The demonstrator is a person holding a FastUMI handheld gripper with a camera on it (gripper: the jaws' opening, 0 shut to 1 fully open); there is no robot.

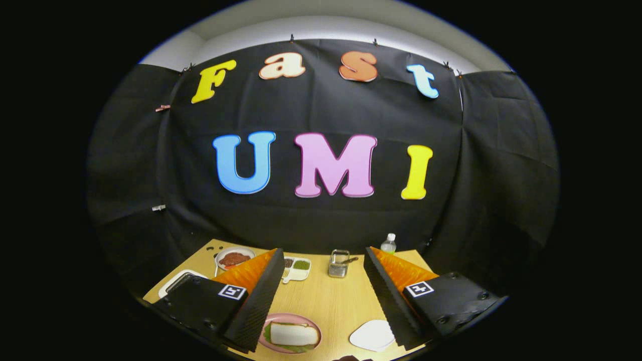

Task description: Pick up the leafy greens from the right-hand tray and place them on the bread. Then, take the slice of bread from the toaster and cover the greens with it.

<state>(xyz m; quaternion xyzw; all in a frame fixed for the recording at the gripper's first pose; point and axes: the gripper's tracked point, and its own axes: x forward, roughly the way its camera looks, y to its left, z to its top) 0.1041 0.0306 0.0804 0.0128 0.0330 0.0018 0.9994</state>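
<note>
Hovering: gripper (pixel 324 296) over the wooden table (pixel 331 306), lower middle of the frame.
Fingers: spread wide, holding nothing.
Bread (pixel 294 333): lower middle, on greens (pixel 286 346) on a pink plate (pixel 271 321), between the fingers, nearer the left one.
White tray (pixel 372 335): lower right, beside the right finger.
Far table edge: metal basket (pixel 339 263), bottle (pixel 388 243), bowl (pixel 233 257).

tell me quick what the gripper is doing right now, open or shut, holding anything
Gripper: open, fingers spread wide and holding nothing, above the light wooden table.
</note>
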